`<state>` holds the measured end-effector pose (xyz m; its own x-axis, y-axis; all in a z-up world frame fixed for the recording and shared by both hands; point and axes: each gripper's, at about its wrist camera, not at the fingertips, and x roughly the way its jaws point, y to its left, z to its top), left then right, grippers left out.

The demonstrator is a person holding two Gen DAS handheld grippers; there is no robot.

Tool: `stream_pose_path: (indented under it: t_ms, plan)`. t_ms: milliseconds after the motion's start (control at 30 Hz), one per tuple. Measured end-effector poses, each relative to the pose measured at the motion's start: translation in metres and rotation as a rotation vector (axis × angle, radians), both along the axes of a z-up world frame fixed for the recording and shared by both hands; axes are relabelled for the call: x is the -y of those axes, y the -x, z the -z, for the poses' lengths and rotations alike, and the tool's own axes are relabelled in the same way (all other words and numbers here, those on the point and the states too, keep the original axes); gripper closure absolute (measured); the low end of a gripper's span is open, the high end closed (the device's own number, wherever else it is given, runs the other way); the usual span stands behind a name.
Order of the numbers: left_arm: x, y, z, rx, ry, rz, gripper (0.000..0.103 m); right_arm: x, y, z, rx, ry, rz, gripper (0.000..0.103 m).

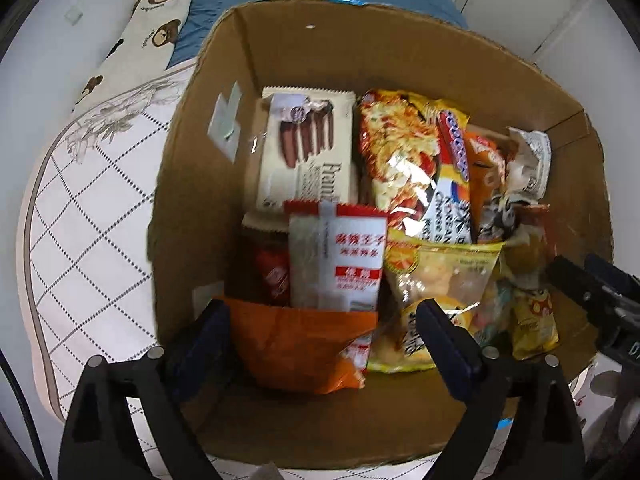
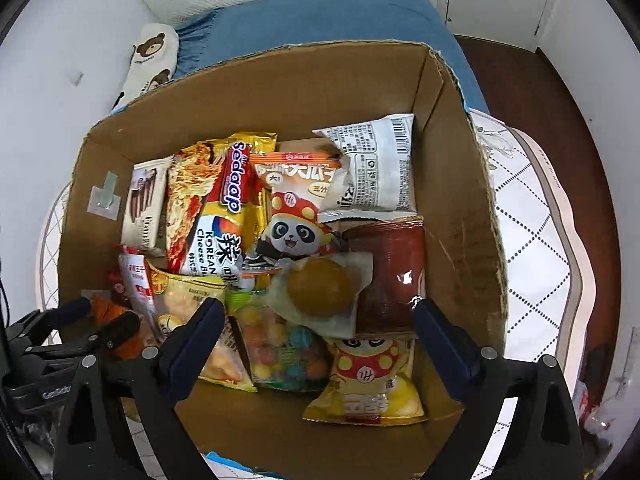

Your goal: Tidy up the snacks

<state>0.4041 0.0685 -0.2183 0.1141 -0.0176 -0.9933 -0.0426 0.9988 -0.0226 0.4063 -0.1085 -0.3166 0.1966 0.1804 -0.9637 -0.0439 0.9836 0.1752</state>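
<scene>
A cardboard box (image 1: 188, 184) on the bed holds several snack packets. My left gripper (image 1: 324, 332) is open above its near left part, with an orange packet (image 1: 296, 340) lying between the fingers; whether they touch it I cannot tell. A red and white packet (image 1: 340, 260) and a cream biscuit pack (image 1: 308, 152) lie beyond. My right gripper (image 2: 316, 340) is open and empty above the box's (image 2: 472, 240) near middle, over a round bun in clear wrap (image 2: 320, 288) and a candy bag (image 2: 280, 352). The left gripper also shows in the right wrist view (image 2: 100, 320).
The box stands on a quilted white mattress (image 1: 80, 240). A bear-print pillow (image 1: 160, 12) and blue blanket (image 2: 320, 20) lie behind it. A noodle packet (image 2: 216, 208), panda packet (image 2: 296, 216) and yellow bag (image 2: 368, 384) fill the box. Dark floor (image 2: 560, 92) is at right.
</scene>
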Motion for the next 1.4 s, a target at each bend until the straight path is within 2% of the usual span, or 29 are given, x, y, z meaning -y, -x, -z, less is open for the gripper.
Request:
stream_pose_path:
  t_ms: [267,600,900,1133,1400]
  plan:
    - [0.012,-0.005,-0.005,0.026,0.022,-0.003,0.006,0.008,0.004,0.000,-0.012,0.057,0.019,0.004]
    - [0.026,0.009,-0.048,0.117,0.018,0.000,0.006,0.015,0.028,-0.032,0.072,0.058,0.017,0.004]
    - [0.028,0.070,-0.107,0.272,-0.006,0.010,0.006,0.020,0.083,-0.093,0.228,0.043,0.016,0.004]
    - [0.034,0.122,-0.155,0.392,-0.014,0.019,0.006,0.032,0.142,-0.149,0.350,0.026,0.023,0.003]
    - [0.040,0.180,-0.194,0.475,-0.012,0.026,0.006,0.041,0.216,-0.207,0.466,0.013,0.017,0.002]
